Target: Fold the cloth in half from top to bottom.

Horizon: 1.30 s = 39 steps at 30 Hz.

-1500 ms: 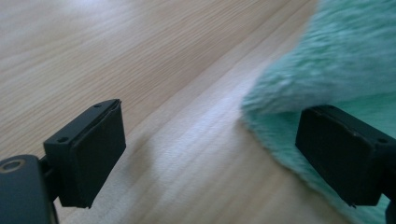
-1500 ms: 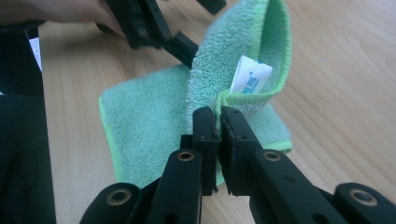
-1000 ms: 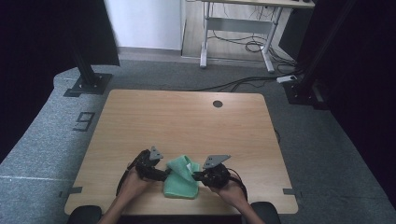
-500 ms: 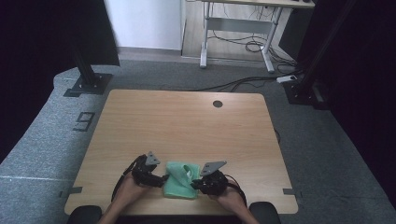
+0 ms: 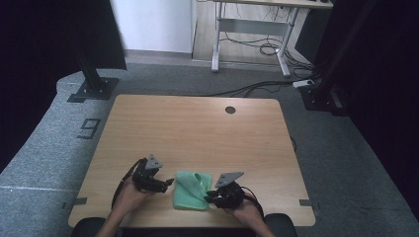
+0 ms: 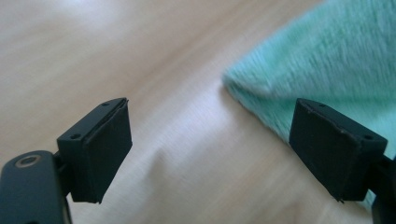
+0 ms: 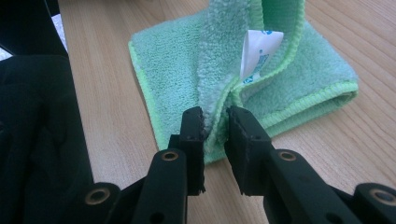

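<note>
The green cloth (image 5: 191, 190) lies folded near the bottom edge of the wooden worktop (image 5: 197, 133), in the lower middle of the high view, between the two hands. In the right gripper view it fills the upper middle of the frame: a folded pad with a bright green hem, a raised fold of it running down the centre, and a white label (image 7: 258, 53) showing inside that fold.

The right gripper (image 5: 213, 195) sits at the cloth's right edge in the high view. Its jaws have just been opening a little, yet they stand narrow, and the raised fold of cloth is between them with the pads touching it on both sides.

The left gripper (image 5: 168, 183) is just beside the cloth's left edge in the high view. In the left gripper view its jaws stand wide apart with bare worktop between them; the cloth's corner lies in the upper right of that frame, behind the right-hand jaw, and nothing is gripped.
</note>
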{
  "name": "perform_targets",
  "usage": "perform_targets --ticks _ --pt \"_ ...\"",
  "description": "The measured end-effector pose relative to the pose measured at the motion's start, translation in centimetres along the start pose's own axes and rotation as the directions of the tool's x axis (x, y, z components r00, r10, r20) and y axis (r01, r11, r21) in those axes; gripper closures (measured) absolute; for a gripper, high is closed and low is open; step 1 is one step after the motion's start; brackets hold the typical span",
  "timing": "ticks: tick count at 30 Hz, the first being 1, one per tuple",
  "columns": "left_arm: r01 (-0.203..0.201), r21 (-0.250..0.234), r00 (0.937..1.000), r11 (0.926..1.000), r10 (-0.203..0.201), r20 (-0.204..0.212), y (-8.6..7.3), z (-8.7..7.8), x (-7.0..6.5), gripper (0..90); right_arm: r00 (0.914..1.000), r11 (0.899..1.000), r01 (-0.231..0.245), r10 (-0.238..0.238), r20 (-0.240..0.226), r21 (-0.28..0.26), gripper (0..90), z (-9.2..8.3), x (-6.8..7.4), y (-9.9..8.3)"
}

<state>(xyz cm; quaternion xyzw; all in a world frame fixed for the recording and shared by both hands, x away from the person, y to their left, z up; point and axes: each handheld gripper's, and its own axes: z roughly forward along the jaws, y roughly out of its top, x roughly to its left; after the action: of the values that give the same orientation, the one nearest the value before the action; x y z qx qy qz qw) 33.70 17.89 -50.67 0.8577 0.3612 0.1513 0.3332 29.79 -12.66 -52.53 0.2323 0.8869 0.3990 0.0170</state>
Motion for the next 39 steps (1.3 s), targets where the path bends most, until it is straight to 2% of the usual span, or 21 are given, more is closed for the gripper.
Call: perform_targets --ticks 4,8,11,13,18,21,26,34,39 --pt "-0.019 -0.022 0.9997 0.9996 0.019 -0.014 2.6 0.3 0.5 12.9 1.0000 1.000 -0.001 0.001 0.002 0.002 74.3 0.0 0.0 0.0" --pt "-0.042 -0.008 0.9991 0.9991 0.042 0.002 5.6 1.8 0.6 12.6 1.0000 1.000 -0.001 0.001 0.003 0.000 74.3 0.0 -0.1 -0.1" --pt "-0.077 0.024 0.9968 0.9967 0.077 0.024 6.9 3.2 0.0 12.4 1.0000 1.000 -0.007 0.007 0.006 -0.001 74.3 0.0 -0.2 -0.1" --pt "-0.087 0.039 0.9952 0.9955 0.085 0.048 7.1 4.0 -0.4 12.4 0.9999 1.000 -0.008 0.008 0.007 -0.003 74.3 -0.1 -0.3 -0.2" --pt "-0.087 0.053 0.9919 0.9948 0.081 0.098 6.3 4.4 -1.0 12.7 1.0000 1.000 -0.006 0.006 0.007 -0.003 74.2 -0.1 -0.3 -0.2" --pt "-0.065 0.039 0.9888 0.9971 0.059 0.137 5.6 3.7 -0.9 13.5 0.9999 1.000 -0.006 0.006 0.010 -0.004 70.7 -0.2 -0.2 -0.2" --pt "-0.084 0.042 0.9822 0.9956 0.076 0.172 4.6 2.4 -1.4 14.0 0.9997 1.000 -0.004 0.004 0.025 -0.011 62.9 -0.6 -0.3 -0.2" --pt "-0.117 0.053 0.9772 0.9917 0.105 0.185 2.9 1.4 -2.5 14.1 0.9991 0.998 -0.013 0.015 0.040 -0.053 49.3 -2.6 -0.8 0.1" --pt "-0.126 0.051 0.9776 0.9907 0.116 0.176 1.8 0.5 -3.2 14.0 0.9962 0.997 -0.044 0.048 0.073 -0.057 40.5 -2.4 -1.4 0.5"
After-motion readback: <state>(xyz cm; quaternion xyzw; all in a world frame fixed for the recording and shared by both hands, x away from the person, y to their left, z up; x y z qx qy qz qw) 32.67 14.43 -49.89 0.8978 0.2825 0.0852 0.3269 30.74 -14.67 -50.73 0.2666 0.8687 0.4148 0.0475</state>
